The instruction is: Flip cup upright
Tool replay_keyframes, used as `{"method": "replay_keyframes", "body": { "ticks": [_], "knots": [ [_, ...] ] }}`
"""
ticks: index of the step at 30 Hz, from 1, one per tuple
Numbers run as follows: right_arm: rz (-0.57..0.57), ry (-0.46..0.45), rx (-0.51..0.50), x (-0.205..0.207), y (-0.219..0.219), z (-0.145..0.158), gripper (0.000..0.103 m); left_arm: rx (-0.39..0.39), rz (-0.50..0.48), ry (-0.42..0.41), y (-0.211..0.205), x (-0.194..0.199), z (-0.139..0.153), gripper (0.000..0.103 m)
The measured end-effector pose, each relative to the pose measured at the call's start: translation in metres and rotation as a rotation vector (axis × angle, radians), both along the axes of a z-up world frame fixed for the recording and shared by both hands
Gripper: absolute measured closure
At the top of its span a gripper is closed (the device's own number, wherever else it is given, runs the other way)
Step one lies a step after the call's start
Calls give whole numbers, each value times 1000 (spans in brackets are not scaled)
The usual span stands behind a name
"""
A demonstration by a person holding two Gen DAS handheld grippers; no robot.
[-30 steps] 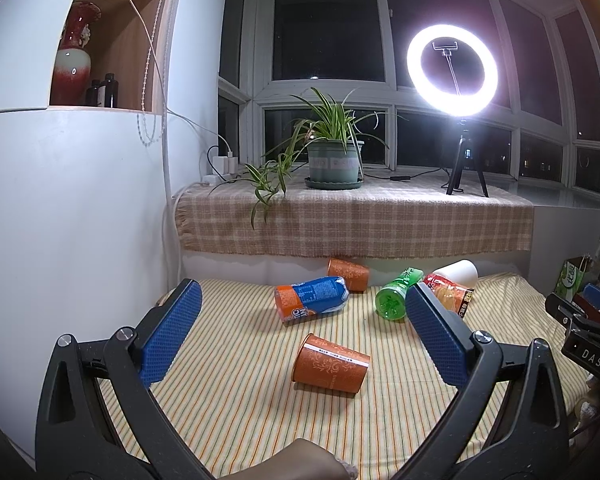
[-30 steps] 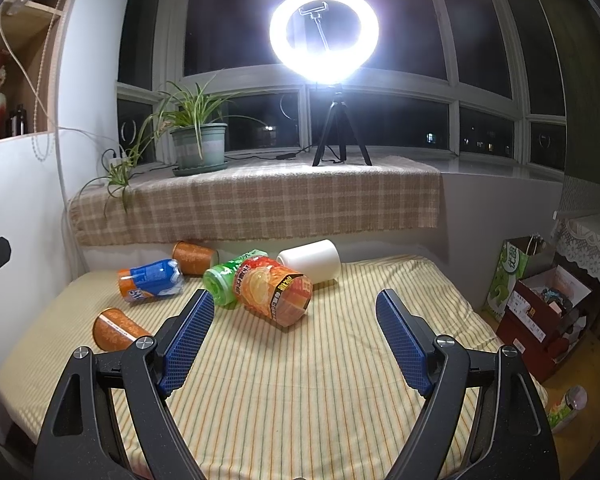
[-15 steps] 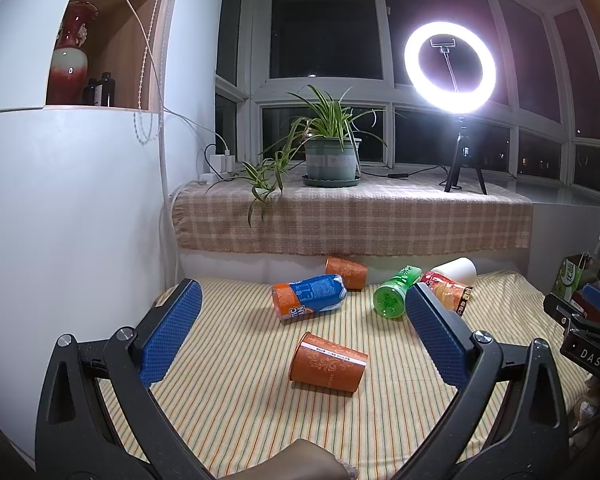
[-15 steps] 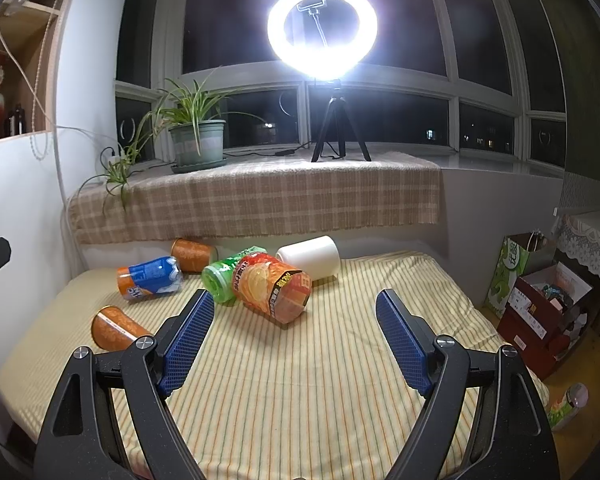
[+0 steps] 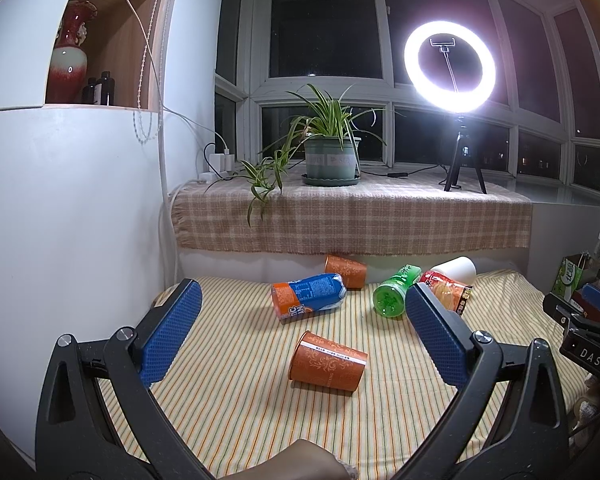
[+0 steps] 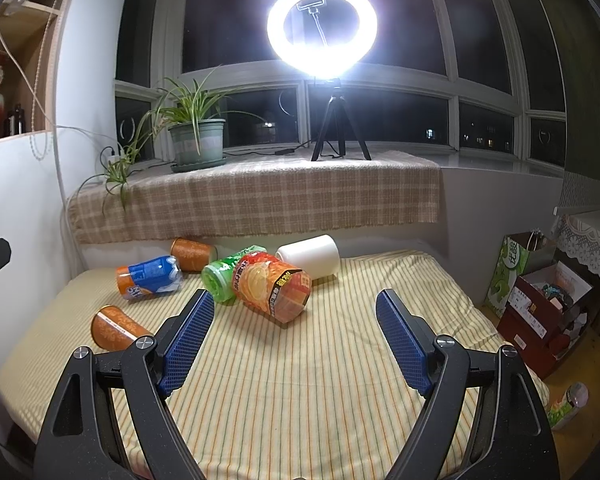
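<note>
Several cups lie on their sides on a striped cloth (image 5: 240, 400). The nearest orange patterned cup (image 5: 327, 366) lies between my left gripper's open fingers; it also shows in the right wrist view (image 6: 114, 327). My left gripper (image 5: 300, 320) is open and empty, a little short of it. A blue and orange cup (image 5: 308, 296), a second orange cup (image 5: 345, 271), a green cup (image 5: 392, 297), a red and orange cup (image 6: 274, 284) and a white cup (image 6: 310, 256) lie farther back. My right gripper (image 6: 294, 324) is open and empty, near the red and orange cup.
A sill with a checked cloth (image 5: 352, 216) carries a potted plant (image 5: 330, 156) and a ring light on a tripod (image 5: 452, 68). A white cabinet (image 5: 60, 220) stands at left. Boxes (image 6: 540, 300) stand on the floor at right.
Both views have shifted slightly; the cups sit a touch lower and nearer in the left wrist view. Both grippers stay open. No cup has moved.
</note>
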State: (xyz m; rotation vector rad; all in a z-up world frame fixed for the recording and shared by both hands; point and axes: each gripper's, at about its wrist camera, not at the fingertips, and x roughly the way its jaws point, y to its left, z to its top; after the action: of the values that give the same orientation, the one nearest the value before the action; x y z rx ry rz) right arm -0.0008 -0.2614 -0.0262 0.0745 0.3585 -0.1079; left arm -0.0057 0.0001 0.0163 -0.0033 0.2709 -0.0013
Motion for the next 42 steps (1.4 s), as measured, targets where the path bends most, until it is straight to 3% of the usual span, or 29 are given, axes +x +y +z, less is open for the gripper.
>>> {"method": "replay_keyframes", "body": {
  "ticks": [26,37,42],
  "knots": [
    [26,47,12,15,-9,-11,20,15,-25,48,-13,12,-20,0],
    [186,184,7,84,-31,-17,20,16,-38,106,-11,27,-29,0],
    [319,294,-66,132,-30,-17,20,16,-39,134,-7,32,-35,0]
  ]
}}
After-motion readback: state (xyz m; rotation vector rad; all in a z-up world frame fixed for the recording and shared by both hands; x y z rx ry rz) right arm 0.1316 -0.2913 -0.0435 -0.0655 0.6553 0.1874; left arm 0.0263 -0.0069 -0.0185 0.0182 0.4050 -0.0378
